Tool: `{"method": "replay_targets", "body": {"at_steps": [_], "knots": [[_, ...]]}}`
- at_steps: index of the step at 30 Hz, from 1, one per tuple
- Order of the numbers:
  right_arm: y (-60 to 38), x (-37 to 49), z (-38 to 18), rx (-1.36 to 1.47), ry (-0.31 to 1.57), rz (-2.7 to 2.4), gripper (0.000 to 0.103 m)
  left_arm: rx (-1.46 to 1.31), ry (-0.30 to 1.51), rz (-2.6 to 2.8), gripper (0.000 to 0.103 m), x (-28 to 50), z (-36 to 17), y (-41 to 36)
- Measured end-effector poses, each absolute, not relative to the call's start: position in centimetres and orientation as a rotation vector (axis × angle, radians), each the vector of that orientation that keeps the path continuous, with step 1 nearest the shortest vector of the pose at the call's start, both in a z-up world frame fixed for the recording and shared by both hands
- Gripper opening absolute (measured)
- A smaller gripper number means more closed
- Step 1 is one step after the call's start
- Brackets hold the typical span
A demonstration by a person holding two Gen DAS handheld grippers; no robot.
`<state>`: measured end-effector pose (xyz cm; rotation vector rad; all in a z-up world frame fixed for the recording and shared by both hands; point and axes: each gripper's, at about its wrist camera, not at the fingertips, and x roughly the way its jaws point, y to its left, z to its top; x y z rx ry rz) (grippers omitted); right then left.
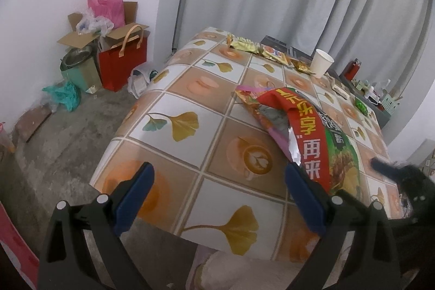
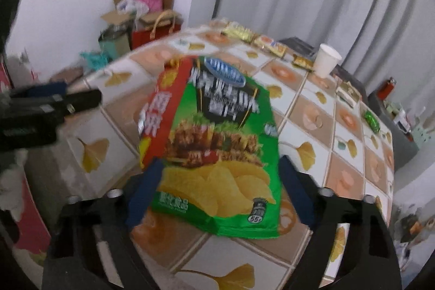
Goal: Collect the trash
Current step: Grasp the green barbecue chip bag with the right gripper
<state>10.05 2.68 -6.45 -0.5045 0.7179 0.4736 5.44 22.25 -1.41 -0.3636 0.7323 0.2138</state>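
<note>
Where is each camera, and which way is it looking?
Left wrist: sits on the left hand-held gripper, open, looking across the table; the right hand-held gripper pokes in.
Right wrist: sits on the right hand-held gripper, open around the chip bag.
Both show the chip bag and paper cup.

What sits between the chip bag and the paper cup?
Only bare tablecloth separates the chip bag from the paper cup, as the right wrist view shows.
</note>
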Motion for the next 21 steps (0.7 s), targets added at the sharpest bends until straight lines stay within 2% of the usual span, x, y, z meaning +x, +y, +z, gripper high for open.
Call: {"method": "replay_targets", "body": {"at_steps": [2, 4, 5, 21], "knots": [[2.5, 10.6, -7.3, -0.492, 0.765, 0.475, 0.042, -0.359, 0.735, 0.215, 0.095, 5.3, -1.3, 22.1], [1.9, 11.0, -7.8, -0.451, 0.803, 0.473, 0.021, -0.355, 0.738, 0.223, 0.095, 5.2, -1.2, 22.0], [1.7, 11.0, -7.8, -0.442, 0.812, 0.469, 0.002, -0.355, 0.737, 0.224, 0.095, 5.1, -1.1, 22.0], [-10.5, 11.7, -4.1, -0.056, 0.810, 0.309, 0.000, -0.401, 0.734, 0.137, 0.094, 5.5, -0.8, 19.8]]}}
